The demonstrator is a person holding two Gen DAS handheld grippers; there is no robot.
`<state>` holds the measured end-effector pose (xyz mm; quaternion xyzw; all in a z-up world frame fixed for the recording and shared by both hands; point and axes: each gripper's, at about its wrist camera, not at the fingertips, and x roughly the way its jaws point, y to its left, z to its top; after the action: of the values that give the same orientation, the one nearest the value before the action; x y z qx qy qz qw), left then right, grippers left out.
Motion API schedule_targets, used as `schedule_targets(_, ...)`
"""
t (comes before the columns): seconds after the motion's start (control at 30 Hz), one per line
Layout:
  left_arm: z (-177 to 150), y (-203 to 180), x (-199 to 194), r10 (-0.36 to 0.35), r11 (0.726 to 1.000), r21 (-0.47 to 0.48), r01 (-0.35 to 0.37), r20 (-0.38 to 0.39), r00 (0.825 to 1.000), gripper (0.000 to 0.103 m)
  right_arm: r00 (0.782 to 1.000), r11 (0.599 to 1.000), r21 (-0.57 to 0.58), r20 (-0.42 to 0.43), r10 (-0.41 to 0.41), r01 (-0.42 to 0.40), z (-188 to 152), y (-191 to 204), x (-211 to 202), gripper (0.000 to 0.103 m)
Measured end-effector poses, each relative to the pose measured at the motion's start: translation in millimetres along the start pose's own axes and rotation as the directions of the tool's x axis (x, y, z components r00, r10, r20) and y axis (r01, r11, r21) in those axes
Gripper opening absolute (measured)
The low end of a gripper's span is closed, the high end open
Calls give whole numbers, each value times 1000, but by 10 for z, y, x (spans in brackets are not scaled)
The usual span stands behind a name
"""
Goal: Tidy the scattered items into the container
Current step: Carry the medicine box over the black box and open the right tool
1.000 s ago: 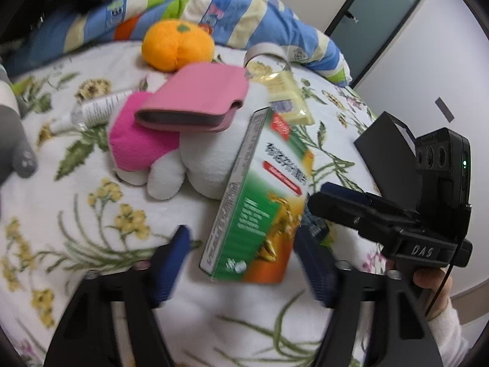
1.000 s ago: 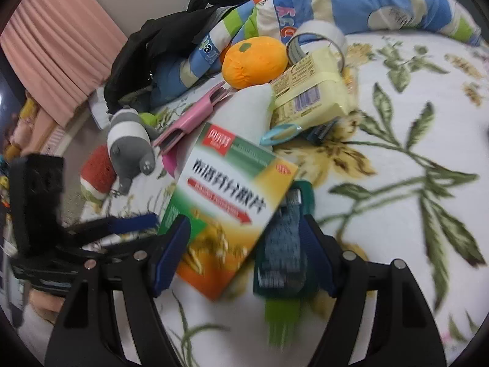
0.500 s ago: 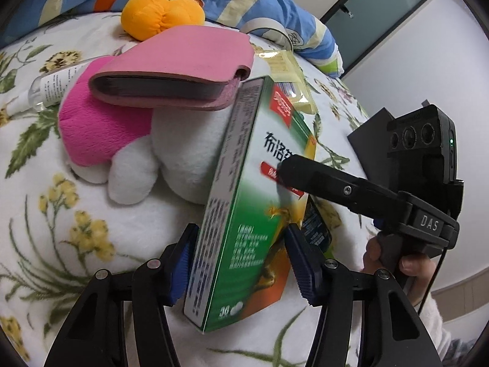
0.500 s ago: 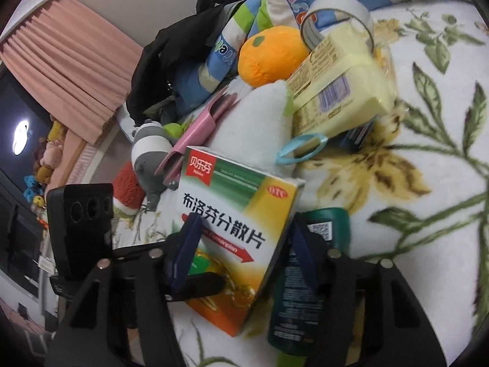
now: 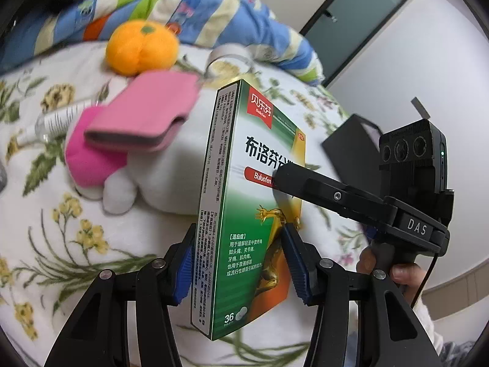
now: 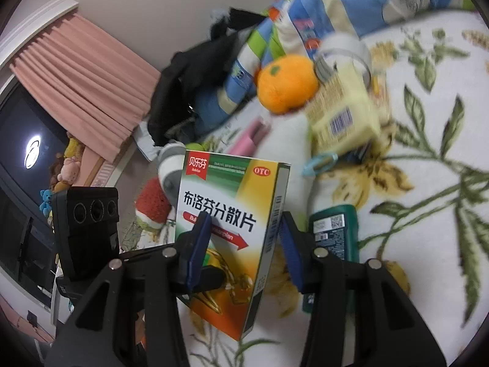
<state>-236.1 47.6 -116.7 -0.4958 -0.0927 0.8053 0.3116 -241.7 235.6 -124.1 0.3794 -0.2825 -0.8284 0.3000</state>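
Note:
A green and orange medicine box (image 5: 244,214) stands upright, lifted off the flowered bedspread. My left gripper (image 5: 238,263) is shut on its lower part, blue pads on both sides. My right gripper (image 6: 244,244) is also closed on the same box (image 6: 232,229), one pad on its face and one on its edge. In the left wrist view the right gripper's finger (image 5: 321,189) lies across the box front.
On the bed lie a pink wallet (image 5: 143,119) on a pink-and-white plush (image 5: 101,159), an orange plush (image 5: 142,47), a yellow pack (image 6: 345,116), a tape roll (image 6: 342,49), a dark green bottle (image 6: 333,232) and a striped blanket (image 5: 214,18). A black box (image 5: 354,150) stands at right.
Both grippers have closed on the medicine box and raised it upright off the bedspread. The green bottle stayed on the bed.

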Motion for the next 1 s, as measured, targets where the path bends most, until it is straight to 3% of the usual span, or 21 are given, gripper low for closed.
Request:
schedule_targets(0.23,100,-623,-381,7,996,84,-11,51,999,54,995,999,-43,93,20,-16,89,297,-666,46)
schedule_targets(0.53,186,-1537,-487,-8,982,190,-6,75,997,54,980,999,-54,201,9,2,87,334,-1682,46)
schedule_targets(0.77,271,-2322,-277,-46,962,272,26,68,997,54,959,997,-59,282,-36,55,90,209,-2503,46)
schedule_targets(1.0,290,-3106,252,-109,934,344,98,13,994,54,931,988,-19,340,-135,151,0,-189,-3259,40)
